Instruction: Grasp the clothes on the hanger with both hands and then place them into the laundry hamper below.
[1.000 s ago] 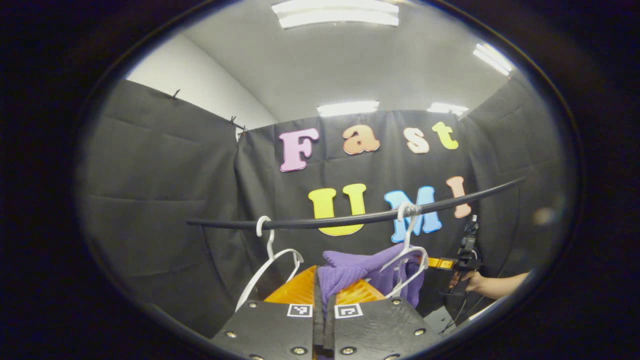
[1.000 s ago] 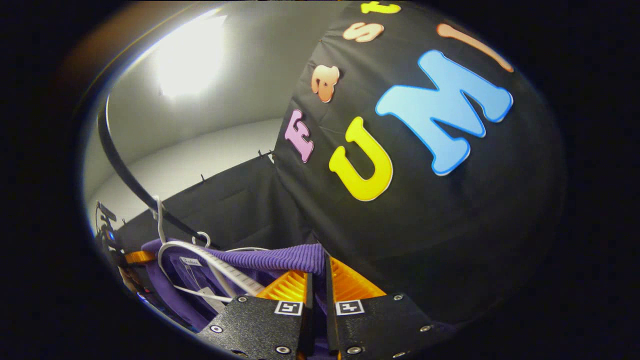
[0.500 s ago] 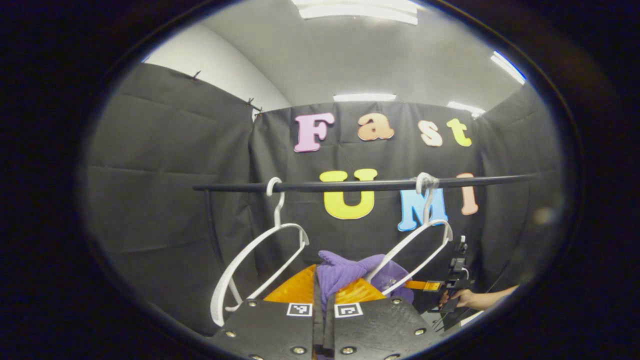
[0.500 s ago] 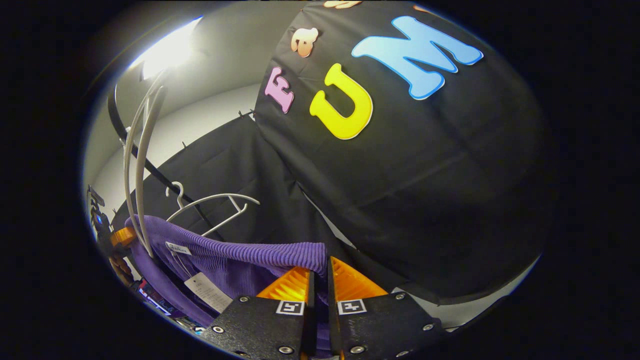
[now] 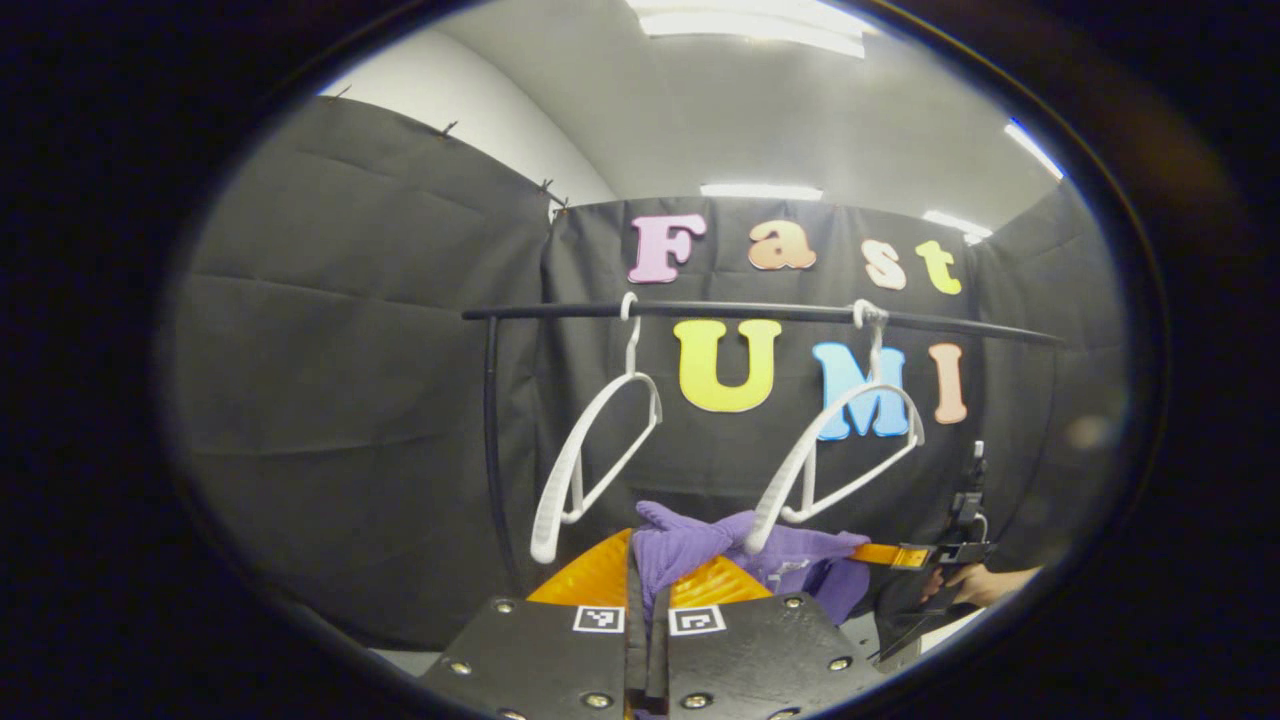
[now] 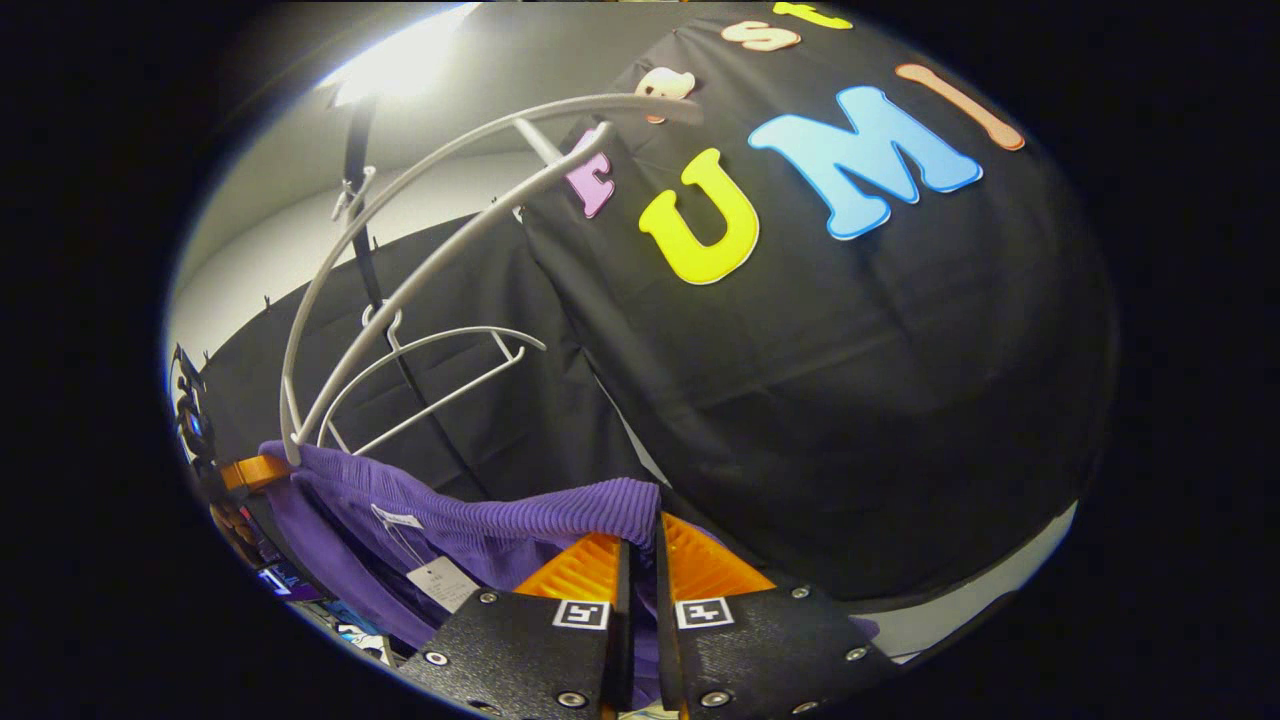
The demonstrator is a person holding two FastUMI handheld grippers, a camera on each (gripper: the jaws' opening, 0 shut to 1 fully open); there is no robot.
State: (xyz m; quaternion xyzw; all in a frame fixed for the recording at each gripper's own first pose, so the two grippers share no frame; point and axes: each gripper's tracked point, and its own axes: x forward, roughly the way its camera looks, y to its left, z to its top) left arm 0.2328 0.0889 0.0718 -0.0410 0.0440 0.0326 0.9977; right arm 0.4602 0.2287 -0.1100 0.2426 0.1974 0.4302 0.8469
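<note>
I am counting two white hangers (image 5: pixel 598 450) on the rail (image 5: pixel 760 312), both bare. One purple garment (image 5: pixel 690 545) is hanging clamped between left gripper (image 5: pixel 648 585) and right gripper (image 6: pixel 640 560).

Left tongs (image 5: pixel 647 580) clamped on purple garment (image 5: pixel 690 545), two bare hangers (image 5: pixel 590 450) above

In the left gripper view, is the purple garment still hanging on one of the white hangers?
No, both white hangers hang bare on the rail, with the purple garment below them.
</note>
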